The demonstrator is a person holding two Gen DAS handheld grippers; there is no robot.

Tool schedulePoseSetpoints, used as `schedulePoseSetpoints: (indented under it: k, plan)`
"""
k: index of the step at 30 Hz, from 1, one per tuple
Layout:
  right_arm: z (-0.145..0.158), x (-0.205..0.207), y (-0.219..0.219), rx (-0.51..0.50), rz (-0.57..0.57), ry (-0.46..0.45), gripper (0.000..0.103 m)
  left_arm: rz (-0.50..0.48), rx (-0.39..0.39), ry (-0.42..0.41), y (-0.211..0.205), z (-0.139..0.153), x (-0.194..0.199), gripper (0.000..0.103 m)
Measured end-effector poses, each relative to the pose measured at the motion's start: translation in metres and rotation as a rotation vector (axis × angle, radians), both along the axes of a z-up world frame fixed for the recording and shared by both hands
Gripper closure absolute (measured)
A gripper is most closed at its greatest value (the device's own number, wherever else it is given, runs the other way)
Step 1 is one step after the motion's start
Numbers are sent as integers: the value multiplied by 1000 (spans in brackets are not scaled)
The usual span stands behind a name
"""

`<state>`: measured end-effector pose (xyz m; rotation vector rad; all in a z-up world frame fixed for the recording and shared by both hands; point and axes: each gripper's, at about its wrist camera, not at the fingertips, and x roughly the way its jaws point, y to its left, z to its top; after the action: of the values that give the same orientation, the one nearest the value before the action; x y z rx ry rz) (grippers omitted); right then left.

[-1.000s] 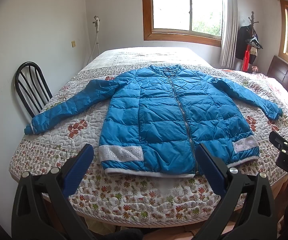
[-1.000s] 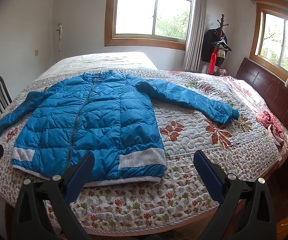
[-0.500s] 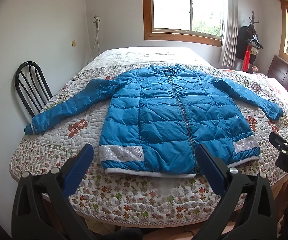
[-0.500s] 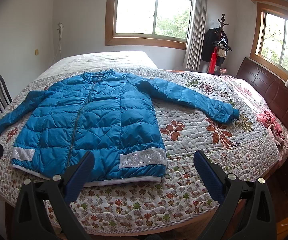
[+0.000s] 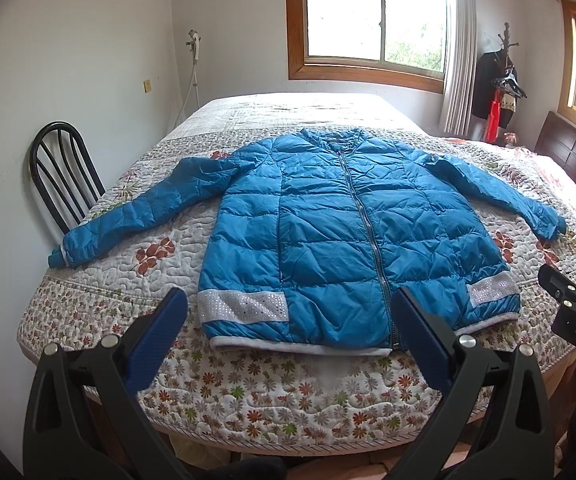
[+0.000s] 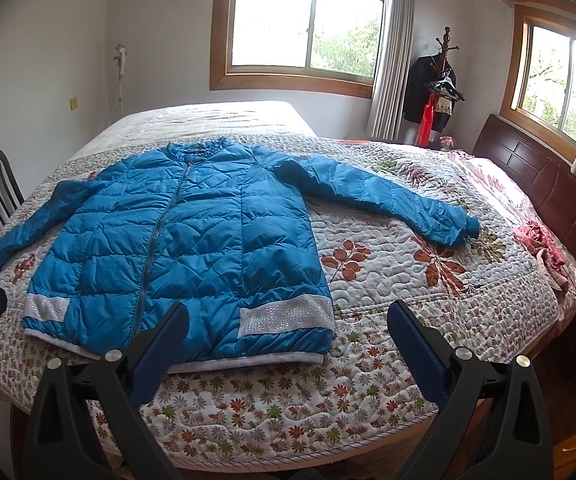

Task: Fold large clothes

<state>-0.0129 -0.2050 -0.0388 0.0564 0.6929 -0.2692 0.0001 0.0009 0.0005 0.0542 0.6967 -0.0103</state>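
A blue quilted jacket (image 5: 340,240) lies flat and zipped on the bed, front up, both sleeves spread outward, silver bands at the hem. It also shows in the right wrist view (image 6: 183,248). My left gripper (image 5: 292,332) is open and empty, held in front of the bed's near edge, short of the hem's left half. My right gripper (image 6: 288,344) is open and empty, held before the hem's right corner. The right gripper's tip shows at the right edge of the left wrist view (image 5: 568,300).
The bed (image 5: 279,404) has a floral quilt. A black chair (image 5: 63,172) stands at its left by the wall. A dark wooden headboard (image 6: 544,192) is on the right, a reddish cloth (image 6: 544,244) beside it. A coat rack (image 6: 440,80) stands by the window.
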Motion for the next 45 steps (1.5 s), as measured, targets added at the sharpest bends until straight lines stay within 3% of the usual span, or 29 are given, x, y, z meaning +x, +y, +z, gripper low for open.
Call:
schedulePoseSetpoints:
  k: [29, 37, 45]
  plan:
    - [-11, 19, -8, 22, 6, 30, 4, 17, 0, 38, 7, -12, 24, 3]
    - [-18, 62, -34, 59, 28, 72, 4, 24, -30, 61, 17, -11, 83, 3]
    - [-37, 137, -93, 146, -14, 167, 4, -62, -100, 165, 9, -36, 185, 3]
